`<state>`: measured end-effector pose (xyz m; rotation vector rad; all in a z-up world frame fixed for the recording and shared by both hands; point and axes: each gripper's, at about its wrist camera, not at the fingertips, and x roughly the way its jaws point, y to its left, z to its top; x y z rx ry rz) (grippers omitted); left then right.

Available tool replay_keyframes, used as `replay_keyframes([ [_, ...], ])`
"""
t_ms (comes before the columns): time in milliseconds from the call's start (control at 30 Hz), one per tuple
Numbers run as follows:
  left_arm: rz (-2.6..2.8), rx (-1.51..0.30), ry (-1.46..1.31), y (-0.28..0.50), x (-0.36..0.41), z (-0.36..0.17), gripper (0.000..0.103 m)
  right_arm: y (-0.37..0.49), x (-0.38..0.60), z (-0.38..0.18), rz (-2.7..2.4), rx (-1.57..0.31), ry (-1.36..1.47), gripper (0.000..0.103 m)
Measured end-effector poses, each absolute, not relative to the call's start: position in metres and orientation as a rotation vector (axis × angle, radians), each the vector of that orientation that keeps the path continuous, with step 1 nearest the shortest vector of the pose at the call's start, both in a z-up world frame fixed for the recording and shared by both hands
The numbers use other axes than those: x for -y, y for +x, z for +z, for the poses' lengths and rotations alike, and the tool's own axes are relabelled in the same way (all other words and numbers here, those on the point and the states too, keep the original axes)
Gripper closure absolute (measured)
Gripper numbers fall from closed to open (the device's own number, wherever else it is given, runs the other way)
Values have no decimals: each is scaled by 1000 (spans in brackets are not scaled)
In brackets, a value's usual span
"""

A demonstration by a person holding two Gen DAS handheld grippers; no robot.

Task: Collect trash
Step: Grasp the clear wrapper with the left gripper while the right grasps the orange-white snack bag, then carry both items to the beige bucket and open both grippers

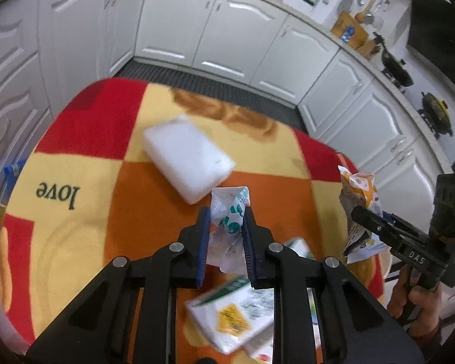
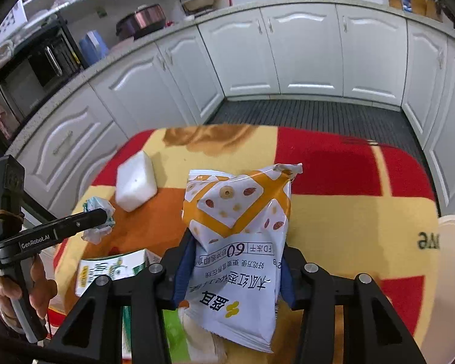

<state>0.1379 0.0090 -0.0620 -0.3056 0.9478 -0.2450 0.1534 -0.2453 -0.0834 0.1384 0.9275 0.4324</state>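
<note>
Now my right gripper (image 2: 236, 270) is clamping the snack bag (image 2: 238, 239) upright, long axis vertical, near the white block (image 2: 135, 180); my left gripper (image 1: 226, 236) is pinching a crumpled wrapper (image 1: 232, 212) just beside that block.

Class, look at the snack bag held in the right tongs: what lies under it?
Under the snack bag shows checked cloth, something green and a beige scrap at its lower edge. Whatever lies directly beneath stays covered.
</note>
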Motion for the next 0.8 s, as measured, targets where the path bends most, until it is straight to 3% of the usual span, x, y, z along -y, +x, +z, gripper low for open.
replay_keyframes([
  [333,-398,-909,-219,116,71,-18,85,118,306,-57,363,-871,168,57],
  [800,-593,-955,-120,110,216,-15,85,80,432,-64,140,-871,209,55],
])
